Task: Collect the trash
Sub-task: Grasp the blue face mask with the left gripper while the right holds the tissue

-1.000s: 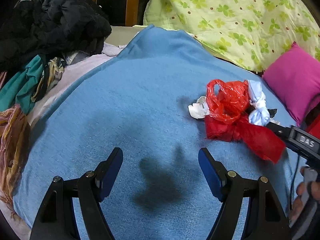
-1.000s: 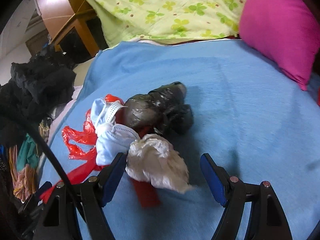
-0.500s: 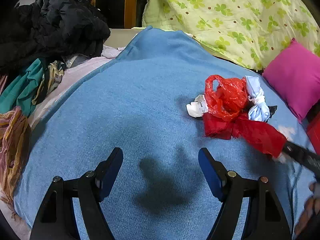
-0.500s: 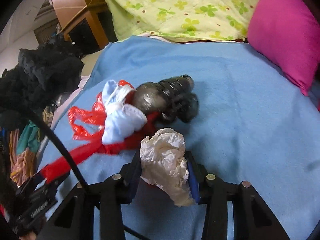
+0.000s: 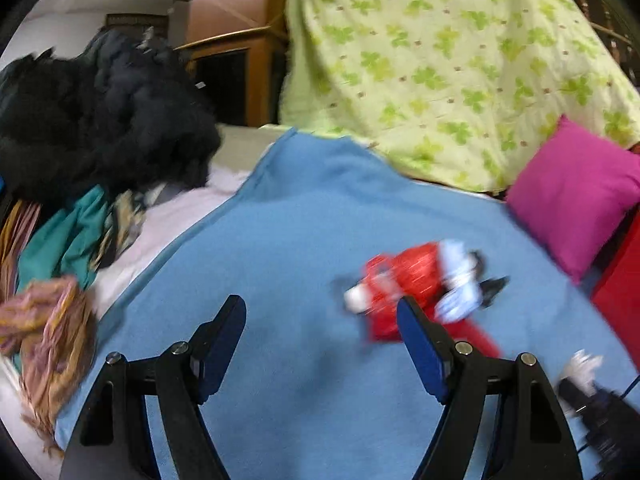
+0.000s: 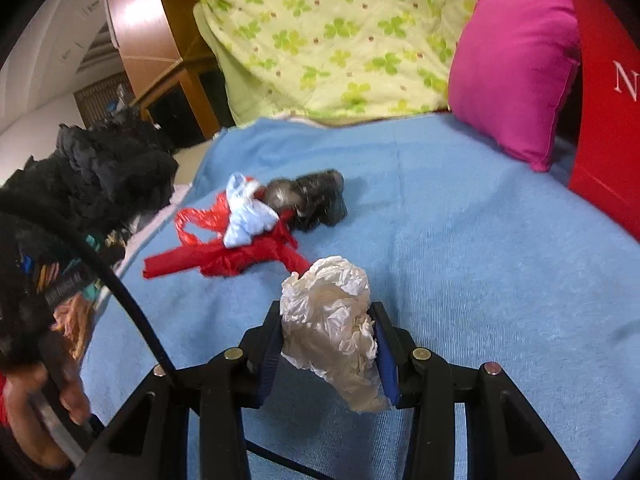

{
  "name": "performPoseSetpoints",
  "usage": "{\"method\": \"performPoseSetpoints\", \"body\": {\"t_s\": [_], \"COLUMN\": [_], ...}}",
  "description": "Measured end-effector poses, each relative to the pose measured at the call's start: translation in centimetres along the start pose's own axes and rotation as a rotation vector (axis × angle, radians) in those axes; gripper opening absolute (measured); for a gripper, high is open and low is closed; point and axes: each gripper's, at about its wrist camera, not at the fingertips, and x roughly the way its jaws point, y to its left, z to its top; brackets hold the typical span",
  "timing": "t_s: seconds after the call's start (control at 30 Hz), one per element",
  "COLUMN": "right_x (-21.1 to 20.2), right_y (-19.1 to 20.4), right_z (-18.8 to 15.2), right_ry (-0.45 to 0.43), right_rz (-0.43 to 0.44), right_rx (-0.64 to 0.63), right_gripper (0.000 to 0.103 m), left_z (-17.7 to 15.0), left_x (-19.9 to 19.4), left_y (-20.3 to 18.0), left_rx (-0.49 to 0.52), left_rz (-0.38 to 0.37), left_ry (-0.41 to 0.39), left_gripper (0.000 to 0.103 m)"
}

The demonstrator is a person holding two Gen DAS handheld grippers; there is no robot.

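Right hand-held gripper (image 6: 328,346) pinching a crumpled white paper wad (image 6: 332,328) between its two blue pads, above the blue blanket (image 6: 460,240) that covers the bed. The wad's long axis runs roughly upright in the right wrist view, leaning slightly: its broad crinkled top rises above the pads and its narrower end hangs below them toward the lower right.

Left hand-held gripper (image 5: 320,344) spread wide, nothing between its fingers, over bare blanket; the view is motion-blurred.

Remaining trash lies in one cluster on the blanket, apart from the held wad: a red plastic bag (image 6: 224,256) drawn out into a long strip that runs left to right in the right wrist view, a pale blue knotted bundle (image 6: 248,220) resting on it, and a dark grey plastic bag (image 6: 308,200) touching the bundle on its right side.

Surroundings: magenta pillow (image 6: 516,76) and green clover-print quilt (image 6: 340,36) at the far end of the bed; heap of black clothing (image 6: 100,176) at left; a red box (image 6: 604,112) at right.
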Motion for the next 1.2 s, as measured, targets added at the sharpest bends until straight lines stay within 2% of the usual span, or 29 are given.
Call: {"method": "performPoseSetpoints", "body": {"t_s": [0.13,0.27,0.37,0.5,0.57,0.63,0.7,0.73,0.77,0.87,0.97,1.2], "right_x": [-0.9,-3.1,-3.9,-3.7,-3.5,-3.5,-3.6,-3.5,-3.4,-3.2,-2.9,-2.7], "right_y": [-0.9,-2.9,-4.5,-5.3,-5.1,-5.1,-5.2,-5.2,-5.2,-4.9,-4.6,-3.8], "right_z": [0.2,1.0,1.2,1.3,1.2,1.3,1.2,1.2,1.2,1.2,1.1,0.8], "right_ry": [-0.047,-0.128,-0.156,-0.150,-0.142,-0.147,-0.149,-0.148,-0.145,-0.139,-0.134,-0.129], "right_rz": [0.006,-0.028,-0.023,0.059,0.077,0.088,0.092,0.097,0.096,0.094,0.082,0.052], "right_rx": [0.042,0.104,0.167,0.225,0.227,0.227,0.233,0.238,0.240,0.232,0.223,0.189], "right_gripper": [0.044,0.044,0.044,0.044,0.044,0.044,0.044,0.044,0.044,0.044,0.044,0.044], "left_z": [2.2,2.5,1.7,1.1,0.9,0.8,0.6,0.6,0.6,0.7,0.9,1.8], "left_x": [1.3,4.5,6.9,9.6,10.3,10.9,11.9,12.1,12.3,11.7,9.6,4.9], "left_y": [-4.2,-8.3,-10.6,-12.1,-12.4,-12.4,-12.0,-11.8,-11.5,-10.4,-8.4,-1.5], "left_rx": [0.025,0.053,0.095,0.125,0.136,0.151,0.153,0.151,0.151,0.137,0.129,0.072], "left_rz": [-0.076,-0.081,-0.044,-0.007,-0.002,0.004,0.002,-0.009,-0.024,-0.077,-0.093,-0.077], "left_ry": [0.031,0.086,0.120,0.162,0.174,0.193,0.226,0.238,0.249,0.256,0.240,0.190], "left_gripper": [0.078,0.078,0.078,0.078,0.071,0.064,0.050,0.038,0.032,0.028,0.028,0.028]}}
